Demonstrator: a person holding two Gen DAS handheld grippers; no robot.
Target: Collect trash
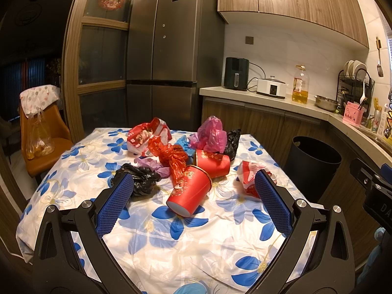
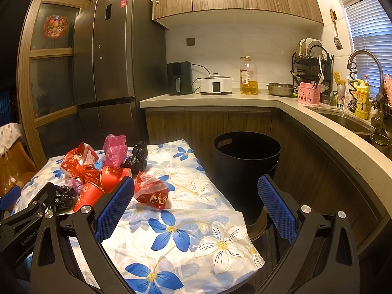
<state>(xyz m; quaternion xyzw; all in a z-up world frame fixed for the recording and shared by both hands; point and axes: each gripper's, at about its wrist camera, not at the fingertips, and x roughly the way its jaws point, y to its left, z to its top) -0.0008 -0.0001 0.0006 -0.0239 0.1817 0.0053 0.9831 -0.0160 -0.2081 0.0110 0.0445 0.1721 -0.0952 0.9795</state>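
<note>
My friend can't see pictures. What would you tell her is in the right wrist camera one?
The open right gripper hovers over a table with a blue-flowered cloth, empty-jawed. Crumpled trash sits at the table's left: red cups, a pink bag and black bags. A black bin stands beside the table.

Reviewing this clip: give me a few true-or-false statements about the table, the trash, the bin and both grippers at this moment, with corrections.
1. Both the left gripper and the right gripper have their jaws apart and hold nothing. True.
2. The black bin stands on the table. False: it stands on the floor beside the table, in front of the counter cabinets.
3. The nearer red paper cup lies on its side on the floral tablecloth. True.
4. The trash is already inside the bin. False: bags, wrappers and cups lie on the table.
5. A bottle of yellow oil stands on the counter. True.
</note>
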